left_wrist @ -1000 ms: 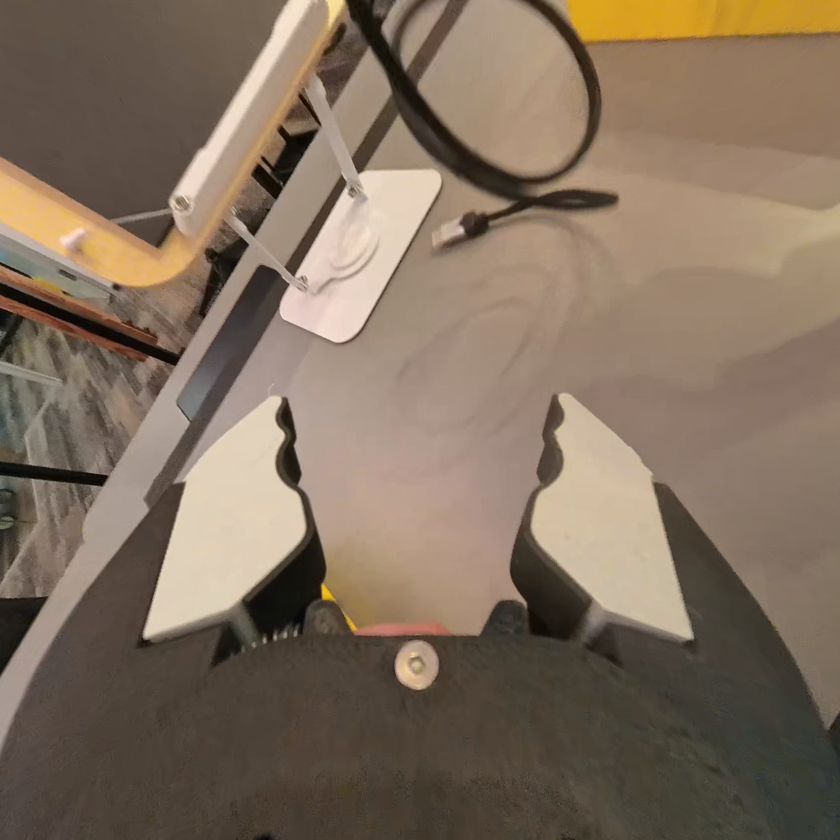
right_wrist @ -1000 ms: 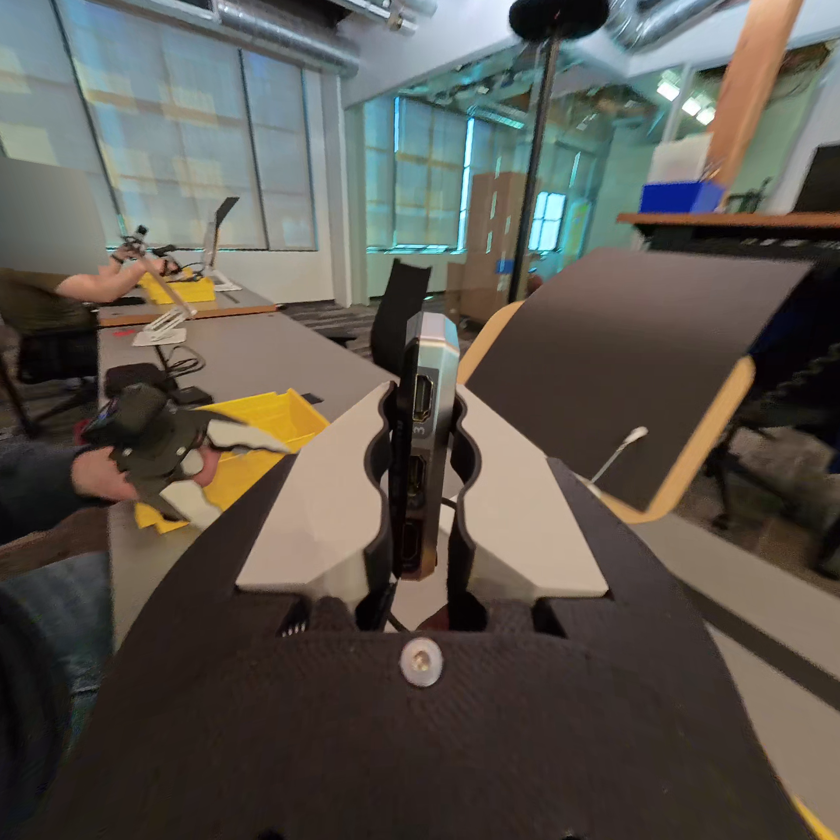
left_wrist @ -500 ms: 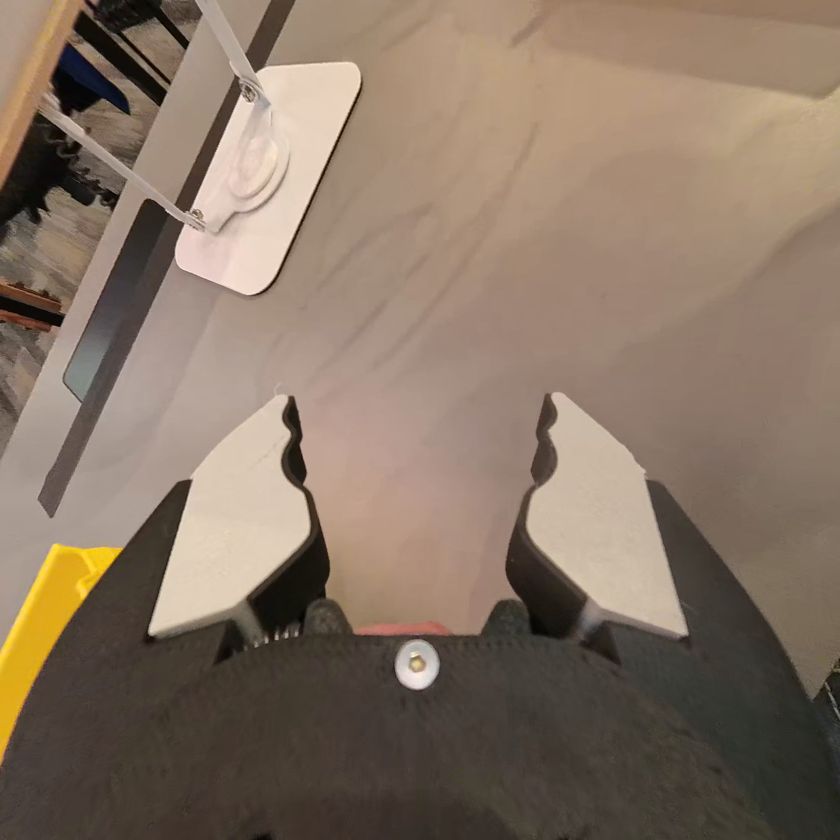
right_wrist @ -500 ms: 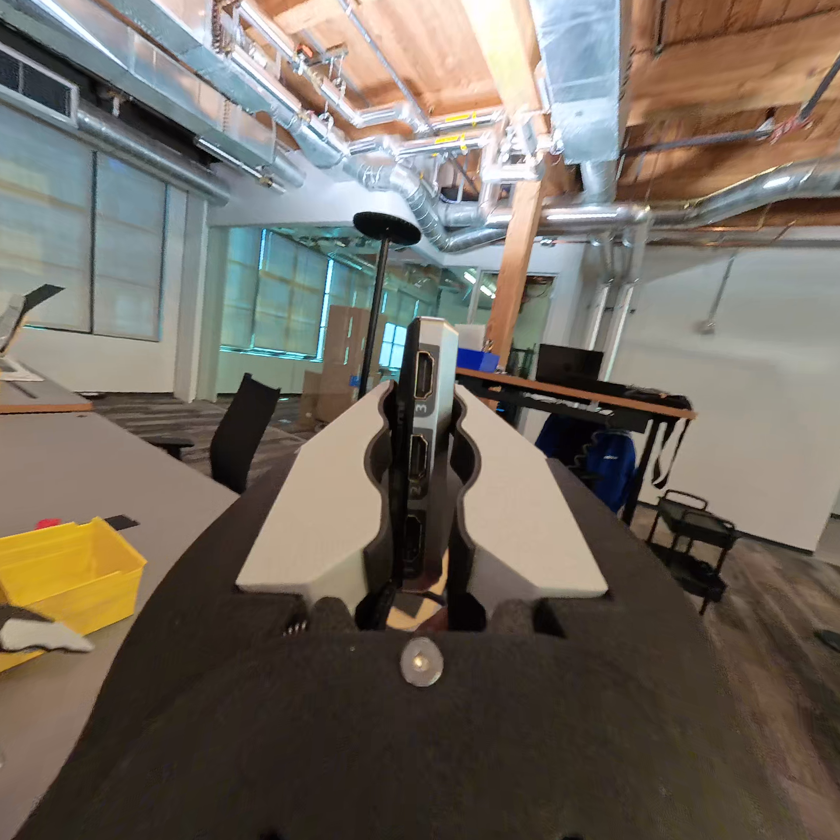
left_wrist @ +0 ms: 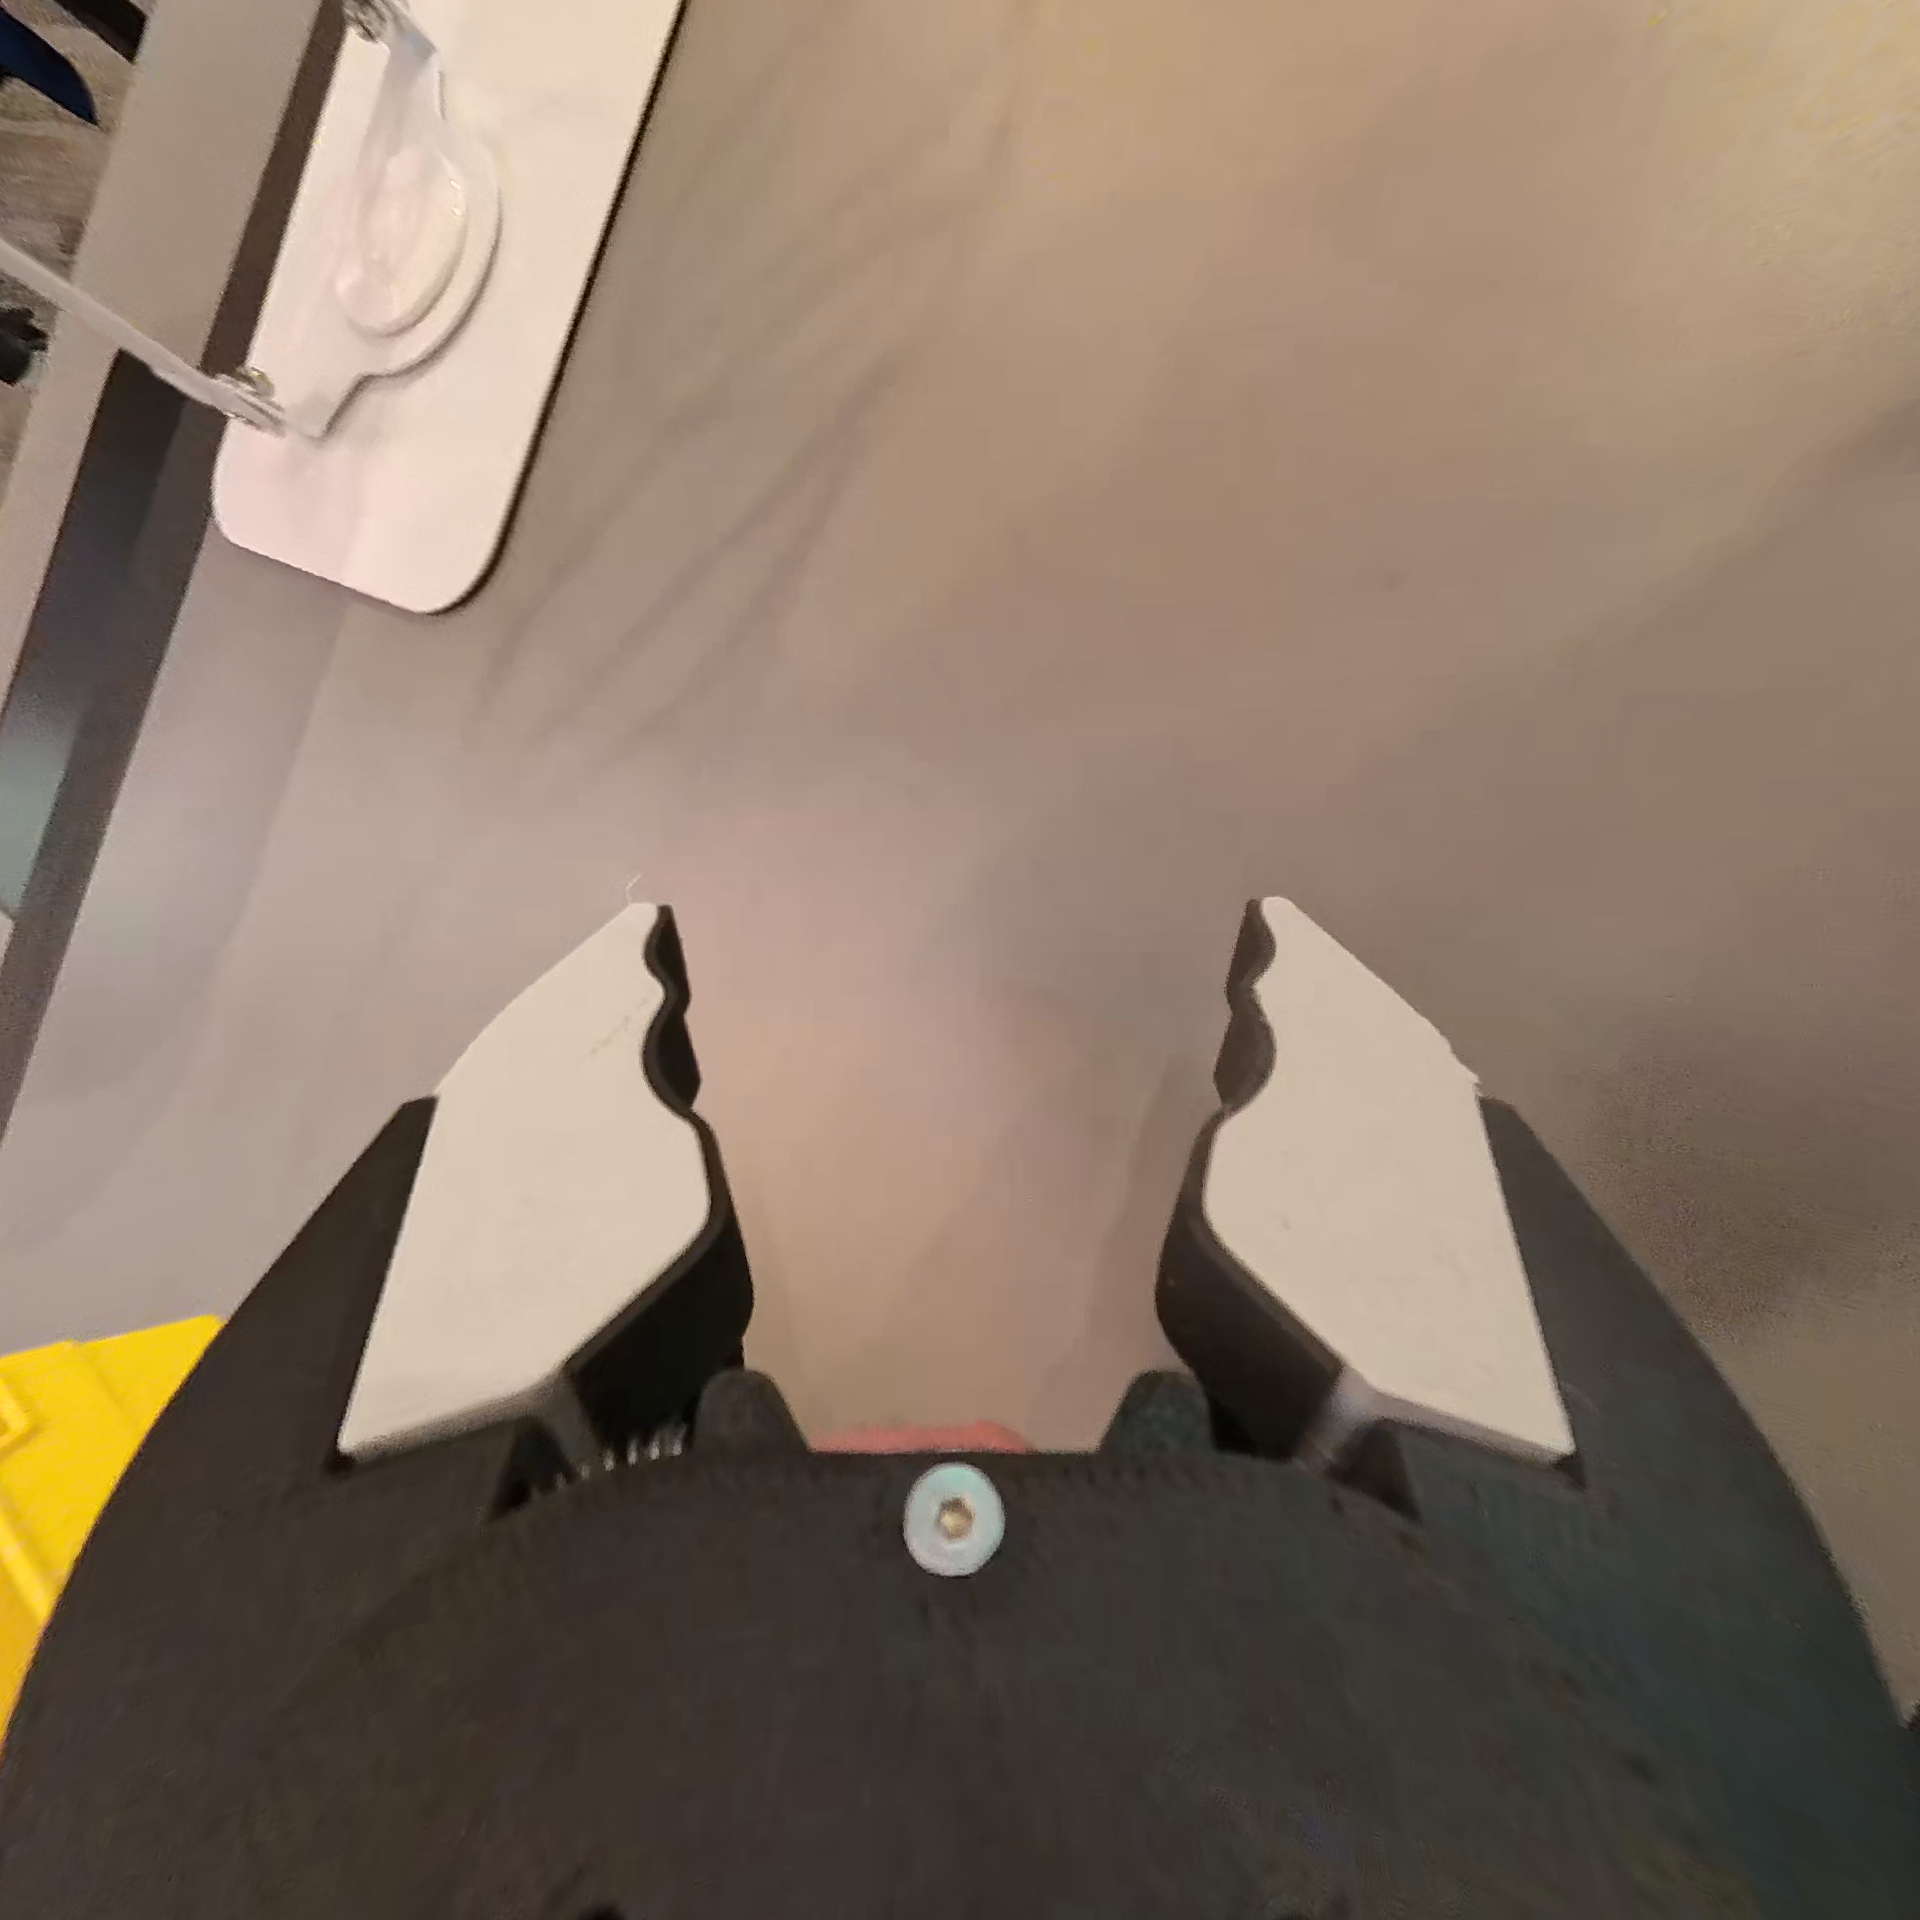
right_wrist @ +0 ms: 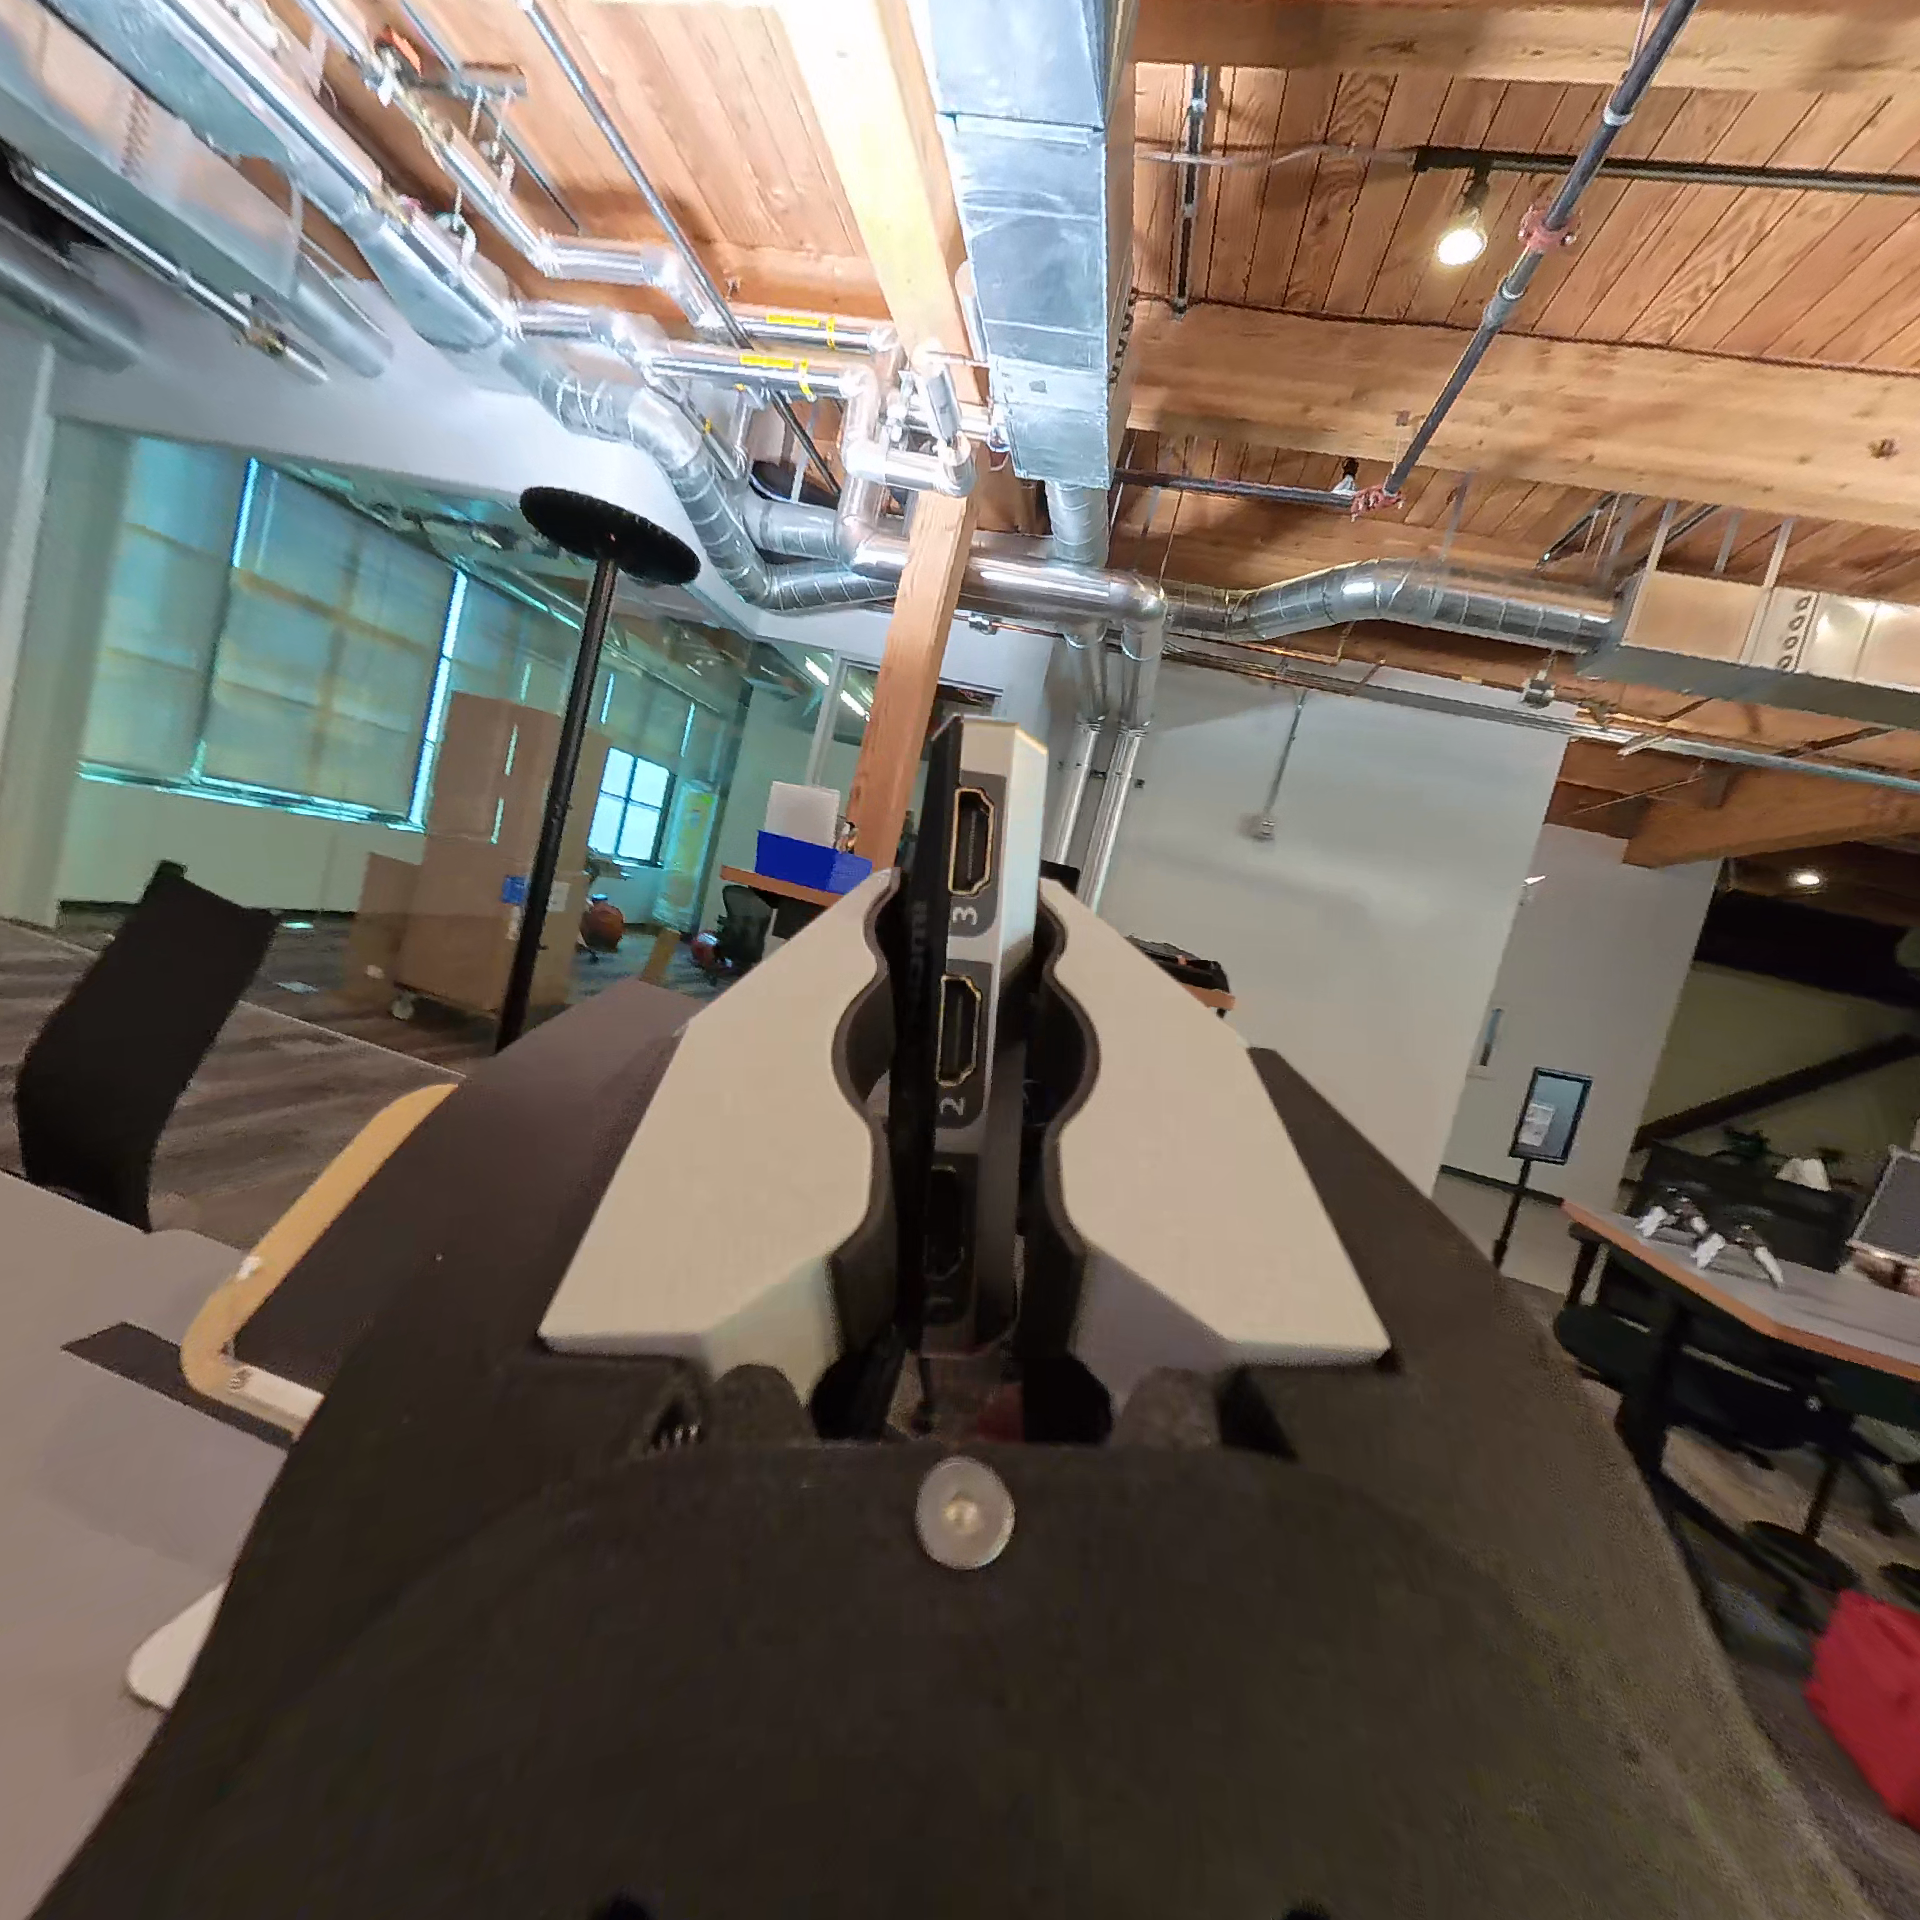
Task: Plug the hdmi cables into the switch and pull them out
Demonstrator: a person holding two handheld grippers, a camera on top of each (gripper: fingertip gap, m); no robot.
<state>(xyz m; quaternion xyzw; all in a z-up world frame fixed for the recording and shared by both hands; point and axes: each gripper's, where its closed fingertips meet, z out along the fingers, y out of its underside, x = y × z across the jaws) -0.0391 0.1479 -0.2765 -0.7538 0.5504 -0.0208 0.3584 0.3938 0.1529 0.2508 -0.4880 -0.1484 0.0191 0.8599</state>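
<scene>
Gripping the HDMI switch [right_wrist: 971, 997] upright, ports facing forward, in the right tongs [right_wrist: 961, 914]; hovering the left tongs [left_wrist: 961, 935] wide apart, empty, over bare surface [left_wrist: 1143, 468], no cable showing.

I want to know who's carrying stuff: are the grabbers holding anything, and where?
The right gripper pinches the HDMI switch by its flat sides. The left gripper is open, empty.

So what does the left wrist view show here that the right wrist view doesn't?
Left wrist view only: the left gripper, open and empty over bare grey table, a white stand base at upper left, and a yellow bin corner at lower left.

Right wrist view only: the right gripper shut on the HDMI switch, held on edge with its ports facing the camera and empty, and the office behind.

Shared: the grey table; no HDMI cable in either.
</scene>
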